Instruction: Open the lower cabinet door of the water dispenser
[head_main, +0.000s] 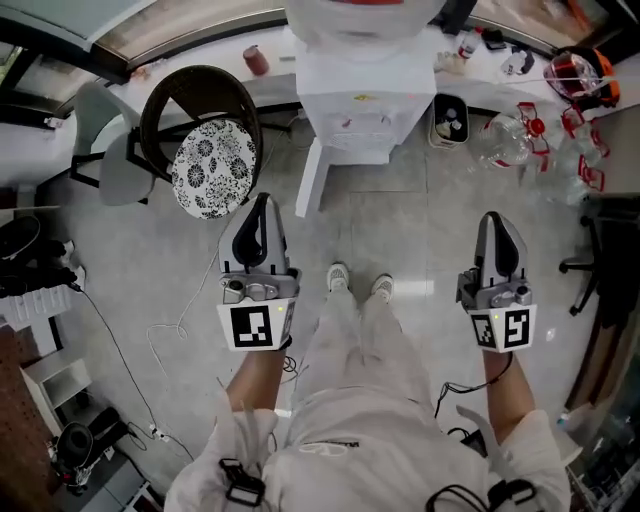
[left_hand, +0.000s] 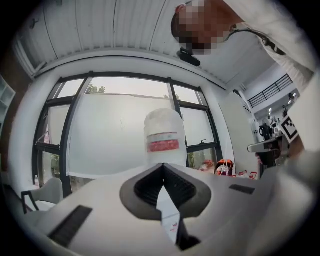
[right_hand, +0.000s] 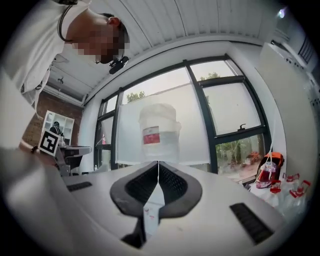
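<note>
The white water dispenser (head_main: 350, 110) stands against the far wall, ahead of the person's feet. Its lower cabinet door (head_main: 308, 180) hangs swung out to the left, seen edge-on. Both grippers are held up in front of the person's body, well short of the dispenser. My left gripper (head_main: 260, 202) has its jaws together with nothing between them, and so does my right gripper (head_main: 497, 220). In the left gripper view the closed tips (left_hand: 162, 166) point at the dispenser's water bottle (left_hand: 162, 132). In the right gripper view the tips (right_hand: 158, 163) point at the same bottle (right_hand: 159, 132).
A round chair with a floral cushion (head_main: 213, 165) and a grey chair (head_main: 110, 150) stand left of the dispenser. To its right are a small bin (head_main: 450, 120) and several empty water jugs (head_main: 520, 135). Cables (head_main: 170, 335) lie on the floor at left.
</note>
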